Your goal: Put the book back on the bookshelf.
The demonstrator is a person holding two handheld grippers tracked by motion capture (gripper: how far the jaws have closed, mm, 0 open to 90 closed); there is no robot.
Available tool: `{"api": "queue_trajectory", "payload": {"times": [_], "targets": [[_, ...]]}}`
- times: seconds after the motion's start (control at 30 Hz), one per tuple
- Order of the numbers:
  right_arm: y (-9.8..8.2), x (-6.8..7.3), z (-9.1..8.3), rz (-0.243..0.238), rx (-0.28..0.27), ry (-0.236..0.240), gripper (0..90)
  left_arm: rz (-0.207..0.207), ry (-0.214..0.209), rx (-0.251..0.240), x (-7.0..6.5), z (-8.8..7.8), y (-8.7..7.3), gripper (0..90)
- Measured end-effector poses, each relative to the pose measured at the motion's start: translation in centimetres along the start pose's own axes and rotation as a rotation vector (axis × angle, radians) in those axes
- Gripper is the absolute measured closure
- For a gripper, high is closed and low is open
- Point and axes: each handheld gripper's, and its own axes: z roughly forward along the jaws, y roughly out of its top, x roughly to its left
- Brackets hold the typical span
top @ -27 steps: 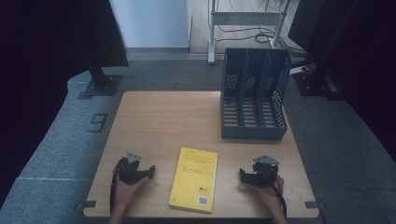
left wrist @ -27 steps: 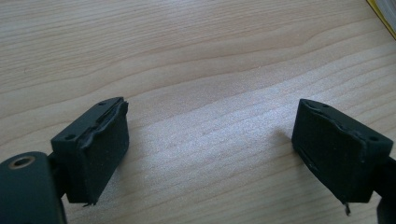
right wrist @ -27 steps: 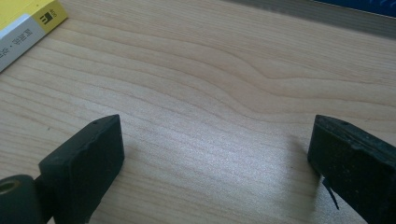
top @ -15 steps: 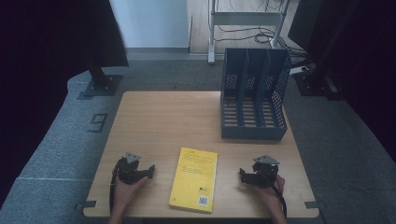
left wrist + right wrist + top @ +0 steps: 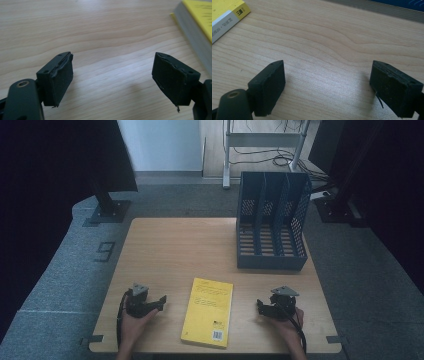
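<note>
One yellow book [image 5: 208, 312], flat, long axis front-to-back

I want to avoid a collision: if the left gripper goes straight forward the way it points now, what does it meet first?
Probably the yellow book. The left gripper, jaws open, points toward it over bare table; depth is unclear.

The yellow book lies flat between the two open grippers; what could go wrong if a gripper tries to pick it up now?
1. The yellow book lies flat on the table, so a jaw may fail to get under it and only push it.
2. Its near edge is close to the table's front edge; a push could slide it off.
3. Gripped at one side only, by the left gripper or the right gripper, it may fall open.
</note>
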Motion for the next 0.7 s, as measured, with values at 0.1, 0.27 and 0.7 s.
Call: {"api": "queue_trajectory", "payload": {"times": [0.1, 0.27, 0.7], "targets": [[0.0, 0.1, -0.1, 0.005, -0.006, 0.007, 13.0, 0.019, -0.009, -0.002, -0.6, 0.0, 0.1, 17.4], [0.7, 1.3, -0.7, -0.003, -0.059, 0.051, 13.9, 0.021, -0.017, 0.002, -0.9, 0.1, 0.1, 17.6], [1.5, 4.6, -0.3, -0.011, -0.100, 0.171, 15.4, 0.034, -0.052, 0.005, -1.6, 0.3, 0.2, 19.2]]}}
